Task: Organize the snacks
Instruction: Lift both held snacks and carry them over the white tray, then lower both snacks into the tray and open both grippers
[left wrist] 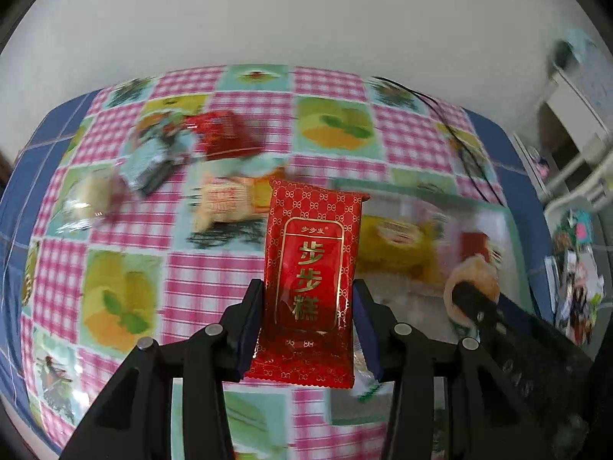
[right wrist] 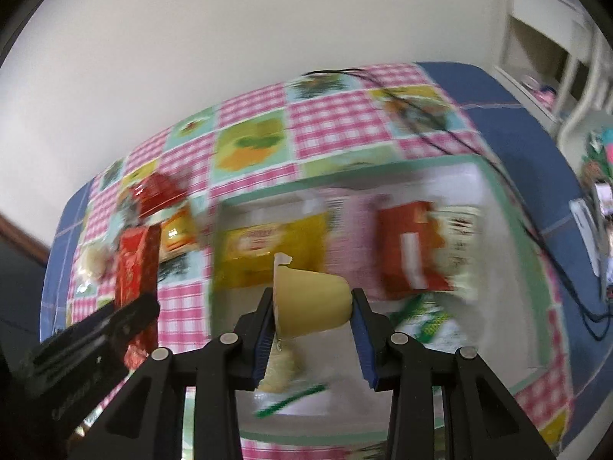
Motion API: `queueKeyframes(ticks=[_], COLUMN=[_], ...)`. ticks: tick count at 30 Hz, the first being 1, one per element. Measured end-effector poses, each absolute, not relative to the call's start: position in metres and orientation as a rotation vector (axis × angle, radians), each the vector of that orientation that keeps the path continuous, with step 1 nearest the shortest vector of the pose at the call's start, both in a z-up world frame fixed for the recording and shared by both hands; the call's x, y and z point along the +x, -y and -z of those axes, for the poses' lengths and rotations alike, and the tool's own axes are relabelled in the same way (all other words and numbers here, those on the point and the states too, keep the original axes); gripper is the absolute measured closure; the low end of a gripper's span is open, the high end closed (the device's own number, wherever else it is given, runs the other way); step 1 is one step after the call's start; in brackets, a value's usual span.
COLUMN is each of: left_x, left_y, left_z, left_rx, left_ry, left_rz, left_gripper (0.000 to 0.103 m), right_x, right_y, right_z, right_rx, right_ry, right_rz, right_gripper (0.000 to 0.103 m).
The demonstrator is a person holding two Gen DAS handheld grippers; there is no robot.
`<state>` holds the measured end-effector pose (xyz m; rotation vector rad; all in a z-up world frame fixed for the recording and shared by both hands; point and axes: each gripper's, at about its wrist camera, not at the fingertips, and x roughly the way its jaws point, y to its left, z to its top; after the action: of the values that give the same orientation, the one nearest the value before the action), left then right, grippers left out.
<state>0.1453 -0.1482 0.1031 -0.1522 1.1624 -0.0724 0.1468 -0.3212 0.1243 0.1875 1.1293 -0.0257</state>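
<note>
Red packet (left wrist: 310, 276) with gold characters 步步糕, in left claw (left wrist: 308, 306)

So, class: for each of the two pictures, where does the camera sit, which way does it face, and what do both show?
Left wrist: on the left claw, facing down along its fingers at the red packet it grips; right claw shows.
Right wrist: on the right claw, facing down at the yellow cup it grips; left claw shows.
Shared: checked tablecloth, tray, both snacks.
</note>
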Motion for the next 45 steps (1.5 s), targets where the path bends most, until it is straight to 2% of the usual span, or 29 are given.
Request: queueKeyframes(ticks=[8,18,25,30,34,43,45], left_x=[0.144,0.142,0.144,0.143,0.143,0.143,0.145], left_y=[0.214,0.242,0.241,0.24,0.236,0.207,0.194], left_z=[-0.097,-0.077,-0.076,-0.08,-0.088,-0.1,-0.104], left_rx=[-0.048,-0.006,-0.015,-0.014,-0.014,-0.037,-0.026], left_ry=[-1.191,-1.251,-1.261,-1.251,-1.226,-1.165,-1.148], left_rz=[0.16,0.182,0.187,0.19,0.182,0.091,0.04], left_gripper=[0.056,0.056,0.055,0.046,0.044,0.043,0.037], right_x=[0.14,0.141,0.143,0.144,0.143,0.141,0.141], right_y=[0.4,0.432,0.43,0.425,0.421,0.392,0.382], right_z=[-0.118,-0.094,-0.088,-0.093,-0.103,-0.128,-0.131], right_rx=[0.251,0.247,0.224,0.2,0.195,0.181,0.167], right_ry=[-1.135,-1.191,-1.213,-1.214,-1.196,-1.168,-1.164], right_rz=[0.169,0.24,0.246,0.253,0.253,0.182,0.166], right_gripper=[0.063,0.063,0.062,0.061,0.057,0.056,0.056])
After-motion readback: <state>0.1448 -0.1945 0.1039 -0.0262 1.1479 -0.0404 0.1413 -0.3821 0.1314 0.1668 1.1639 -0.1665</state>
